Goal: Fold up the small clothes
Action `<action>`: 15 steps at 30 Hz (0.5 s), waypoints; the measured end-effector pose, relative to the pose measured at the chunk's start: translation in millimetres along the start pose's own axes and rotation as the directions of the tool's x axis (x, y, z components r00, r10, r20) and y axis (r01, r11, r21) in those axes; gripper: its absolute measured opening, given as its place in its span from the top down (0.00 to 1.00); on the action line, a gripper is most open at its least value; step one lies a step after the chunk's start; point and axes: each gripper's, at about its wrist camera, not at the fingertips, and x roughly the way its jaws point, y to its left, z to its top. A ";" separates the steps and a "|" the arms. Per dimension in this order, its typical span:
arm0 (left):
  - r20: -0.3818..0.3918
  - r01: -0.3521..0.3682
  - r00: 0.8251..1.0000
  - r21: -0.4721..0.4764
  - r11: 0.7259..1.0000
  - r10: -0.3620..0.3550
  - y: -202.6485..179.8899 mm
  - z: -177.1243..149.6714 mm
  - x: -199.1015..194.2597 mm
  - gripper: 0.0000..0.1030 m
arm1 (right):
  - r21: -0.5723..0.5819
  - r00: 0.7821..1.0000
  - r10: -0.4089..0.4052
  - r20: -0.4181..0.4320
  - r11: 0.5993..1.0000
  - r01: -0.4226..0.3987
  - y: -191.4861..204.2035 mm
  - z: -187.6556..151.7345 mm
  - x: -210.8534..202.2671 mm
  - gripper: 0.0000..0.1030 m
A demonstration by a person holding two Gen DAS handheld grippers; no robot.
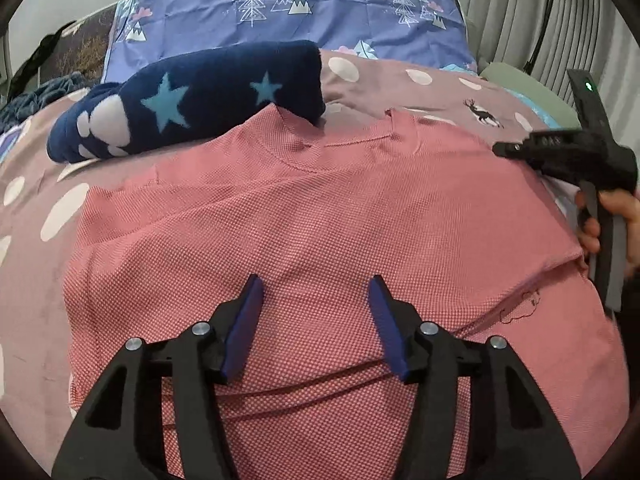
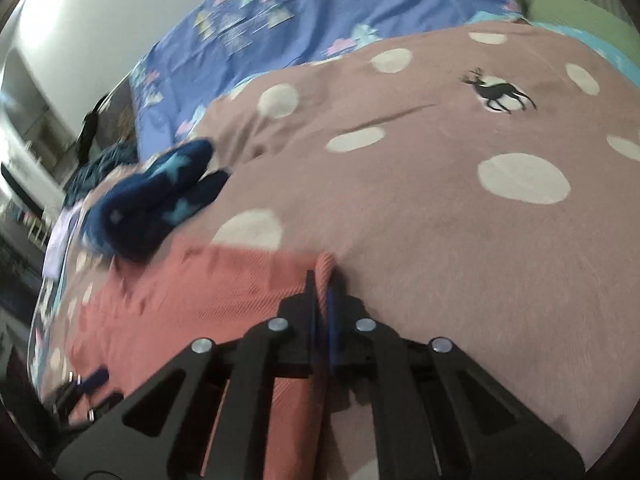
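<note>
Pink shirt (image 2: 224, 280) edge pinched in right gripper (image 2: 322, 292) jaws.

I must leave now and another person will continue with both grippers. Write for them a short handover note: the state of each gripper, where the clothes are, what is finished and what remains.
Left gripper: open, nothing between its fingers, hovering over the middle of the pink shirt.
Right gripper: shut on a pinch of the pink shirt's edge, at the shirt's right side.
Pink shirt: lies mostly flat on the dotted bedspread, with some layers bunched at the near hem.
Navy star-print garment: sits in a bundle beside the shirt's collar, overlapping its top edge.
Done: one edge gripped. No finished fold is visible.
Left: probably bring the gripped side over, fold the shirt, then see to the navy piece.
</note>
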 end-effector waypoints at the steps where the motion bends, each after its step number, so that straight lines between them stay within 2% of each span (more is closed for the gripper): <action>1: 0.000 -0.007 1.000 0.006 1.000 0.007 -3.4 0.6 0.1 0.44 | 0.009 1.000 0.004 -0.002 1.000 -0.004 -2.8 -0.5 3.7 0.98; 5: 0.000 0.000 1.000 0.000 1.000 0.000 -4.0 -0.9 -2.3 0.44 | 0.031 0.999 0.034 0.008 0.999 -0.034 -7.4 -2.1 -0.8 0.97; 9: 0.031 0.003 1.000 -0.047 0.999 -0.001 9.6 -6.8 -24.1 0.43 | 0.058 1.000 0.007 0.027 0.998 -0.008 -10.6 -21.9 -46.8 0.87; 12: 0.070 0.004 0.998 -0.090 0.996 0.002 29.0 -30.6 -64.6 0.41 | -0.064 0.999 0.042 0.017 0.997 -0.041 -8.6 -66.4 -103.4 0.80; 15: 0.076 -0.009 0.997 -0.087 0.996 0.015 49.8 -74.1 -110.8 0.36 | -0.158 0.995 0.089 -0.036 0.983 -0.093 -17.9 -129.4 -156.1 0.70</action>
